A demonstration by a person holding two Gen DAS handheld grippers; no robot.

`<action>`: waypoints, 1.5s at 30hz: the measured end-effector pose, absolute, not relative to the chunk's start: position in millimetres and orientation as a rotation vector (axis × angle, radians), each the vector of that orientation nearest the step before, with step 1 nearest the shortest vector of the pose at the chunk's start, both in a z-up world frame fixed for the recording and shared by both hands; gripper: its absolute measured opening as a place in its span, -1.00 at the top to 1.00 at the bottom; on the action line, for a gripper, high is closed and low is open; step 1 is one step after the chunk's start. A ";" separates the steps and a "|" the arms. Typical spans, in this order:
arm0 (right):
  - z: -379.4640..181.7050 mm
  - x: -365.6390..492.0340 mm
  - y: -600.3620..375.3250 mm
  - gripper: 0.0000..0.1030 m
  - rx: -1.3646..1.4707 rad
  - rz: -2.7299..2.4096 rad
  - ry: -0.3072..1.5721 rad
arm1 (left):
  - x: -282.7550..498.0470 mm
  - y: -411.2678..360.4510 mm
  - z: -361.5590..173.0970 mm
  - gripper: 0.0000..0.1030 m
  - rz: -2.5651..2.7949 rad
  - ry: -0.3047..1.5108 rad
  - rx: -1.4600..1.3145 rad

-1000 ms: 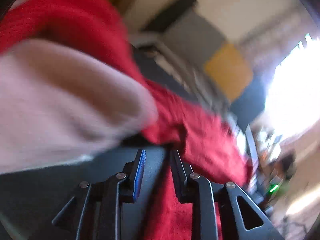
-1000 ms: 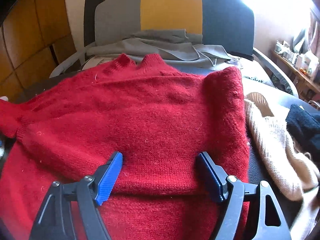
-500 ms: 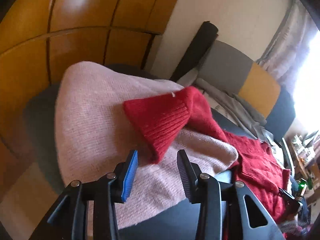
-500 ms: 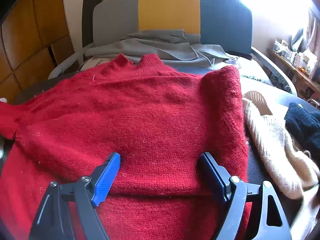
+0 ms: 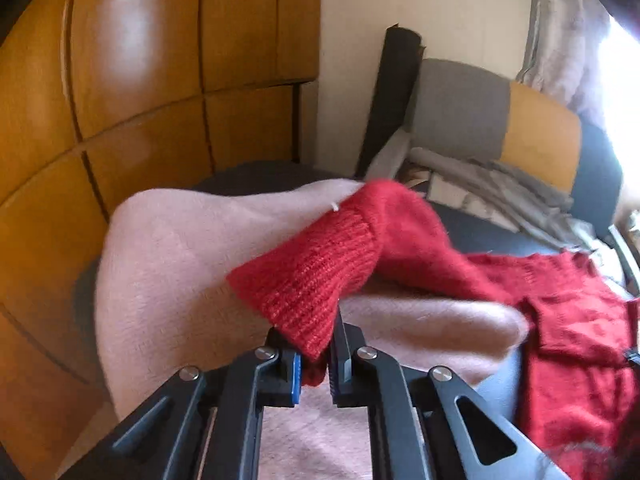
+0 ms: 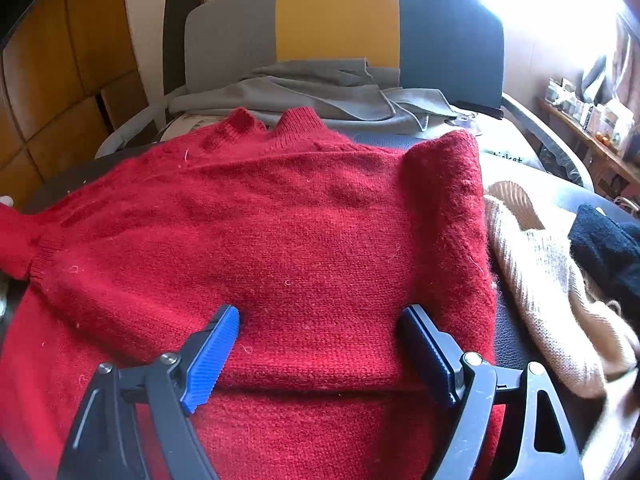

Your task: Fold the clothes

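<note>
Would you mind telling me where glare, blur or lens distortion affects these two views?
Left wrist view: window glare burns out the upper right, the wooden panels bow with fisheye curvature, and the red cuff is slightly soft. Right wrist view: the upper right is blown out too, while the red sweater is sharp.

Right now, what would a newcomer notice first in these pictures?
The red sweater, spread flat across the middle of the right view, with the right gripper open over it. In the left view, the left gripper is closing on its ribbed cuff, above a pale pink garment.
</note>
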State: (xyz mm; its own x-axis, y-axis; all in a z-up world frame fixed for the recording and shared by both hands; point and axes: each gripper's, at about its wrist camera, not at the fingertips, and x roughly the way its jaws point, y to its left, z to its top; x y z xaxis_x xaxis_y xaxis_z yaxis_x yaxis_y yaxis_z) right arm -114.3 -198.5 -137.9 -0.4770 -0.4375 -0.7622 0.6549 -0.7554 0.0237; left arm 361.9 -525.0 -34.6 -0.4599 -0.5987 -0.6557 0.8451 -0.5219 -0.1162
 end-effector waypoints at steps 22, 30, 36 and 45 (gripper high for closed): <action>-137.4 -116.7 -195.0 -0.79 1.044 -2.184 0.299 | 42.9 -423.7 7.8 0.87 -2.731 1.116 0.901; -138.2 -116.3 -196.4 -0.92 1.045 -2.153 0.286 | -40.0 -354.1 -104.1 0.87 -2.640 1.042 1.292; -138.2 -115.9 -197.2 -0.95 1.048 -2.147 0.280 | -27.1 -348.5 -130.7 0.50 -2.595 1.145 1.321; -112.3 -107.2 -202.8 -0.64 1.000 -2.122 0.290 | 112.2 -394.8 -125.6 0.36 -2.544 1.187 1.029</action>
State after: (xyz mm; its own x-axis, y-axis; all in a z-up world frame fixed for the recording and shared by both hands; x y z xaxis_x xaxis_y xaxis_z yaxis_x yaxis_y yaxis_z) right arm -107.2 -202.8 -112.3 -0.4057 -0.5414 -0.7364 0.7192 -0.6863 0.1083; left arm 112.2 -394.8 -125.6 -0.7530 0.1430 -0.6423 0.4002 -0.6754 -0.6195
